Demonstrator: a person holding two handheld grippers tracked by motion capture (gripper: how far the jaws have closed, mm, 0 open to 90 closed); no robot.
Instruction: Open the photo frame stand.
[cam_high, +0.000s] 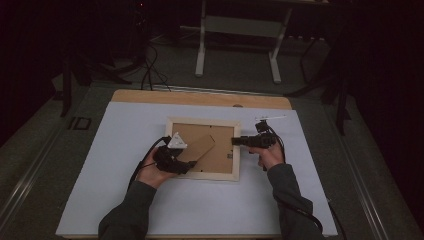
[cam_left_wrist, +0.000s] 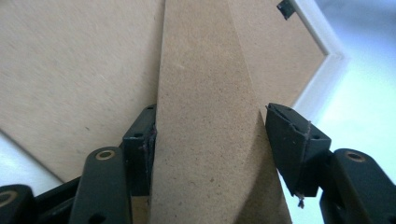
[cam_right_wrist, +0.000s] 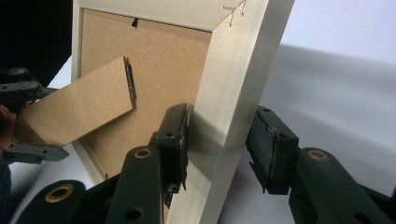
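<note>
The frame (cam_high: 203, 148) lies face down on the desk (cam_high: 125, 200). Our right tongs (cam_right_wrist: 219, 140) straddle its wooden rail; one pad touches, the other stands just off. Our left tongs (cam_left_wrist: 210, 140) are spread around the cardboard stand (cam_left_wrist: 201, 116). We judge the frame light and stiff, its glass fragile: grip the rail. The stand bends easily: take it near its free end.
</note>
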